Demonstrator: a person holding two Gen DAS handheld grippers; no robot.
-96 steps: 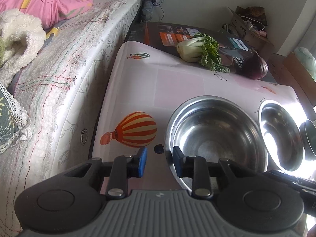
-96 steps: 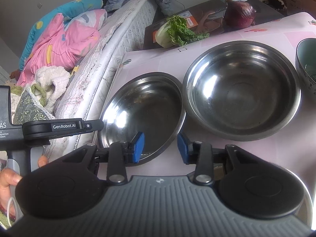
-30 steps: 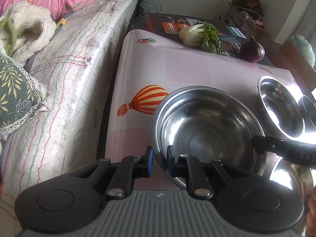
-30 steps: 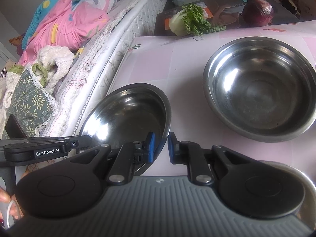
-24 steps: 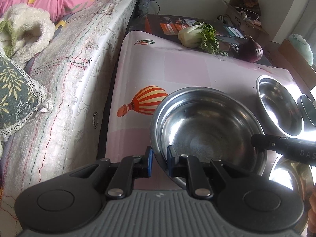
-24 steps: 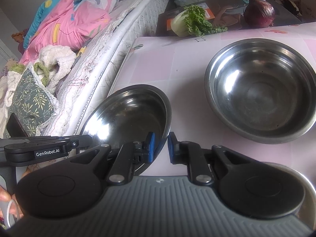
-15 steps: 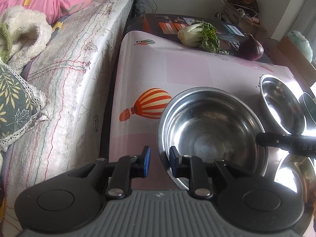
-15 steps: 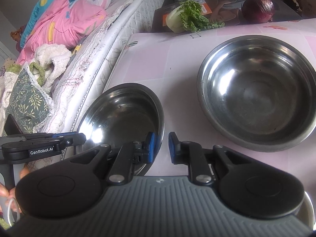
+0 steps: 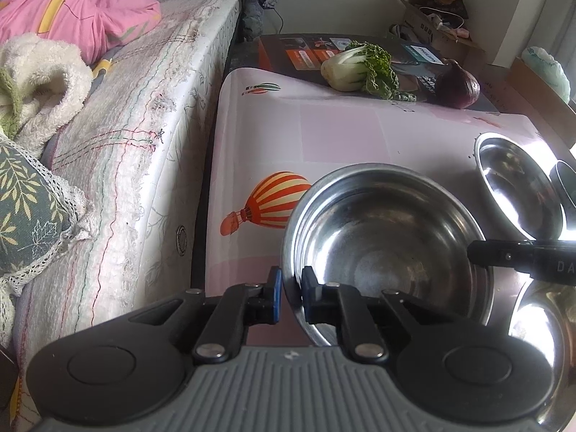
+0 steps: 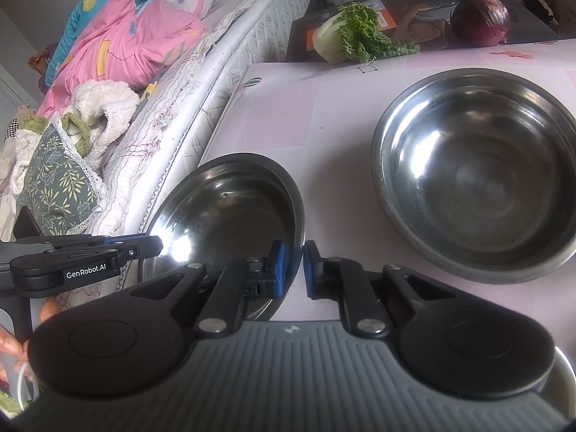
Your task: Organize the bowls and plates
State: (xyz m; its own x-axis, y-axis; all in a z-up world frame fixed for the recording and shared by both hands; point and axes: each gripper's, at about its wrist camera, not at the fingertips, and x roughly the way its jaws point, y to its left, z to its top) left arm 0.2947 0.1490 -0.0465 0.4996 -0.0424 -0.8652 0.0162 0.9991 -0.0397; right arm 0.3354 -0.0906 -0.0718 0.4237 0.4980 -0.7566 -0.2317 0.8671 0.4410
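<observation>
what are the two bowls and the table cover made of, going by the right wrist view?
Held bowl: looks like polished stainless steel, with mirror glare and a thin rolled rim.
Larger bowl: likely the same steel, duller, with soft smeared reflections.
Table cover: probably glossy vinyl or oilcloth, smooth, with a printed pink pattern.

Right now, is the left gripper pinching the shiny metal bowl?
Touching. In the left wrist view the left gripper is shut on the near rim of the steel bowl, one pad outside the wall and one inside.

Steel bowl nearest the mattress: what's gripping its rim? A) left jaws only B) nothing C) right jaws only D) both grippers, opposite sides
D: the left gripper clamps one side of the steel bowl, the right gripper the opposite side.
</observation>
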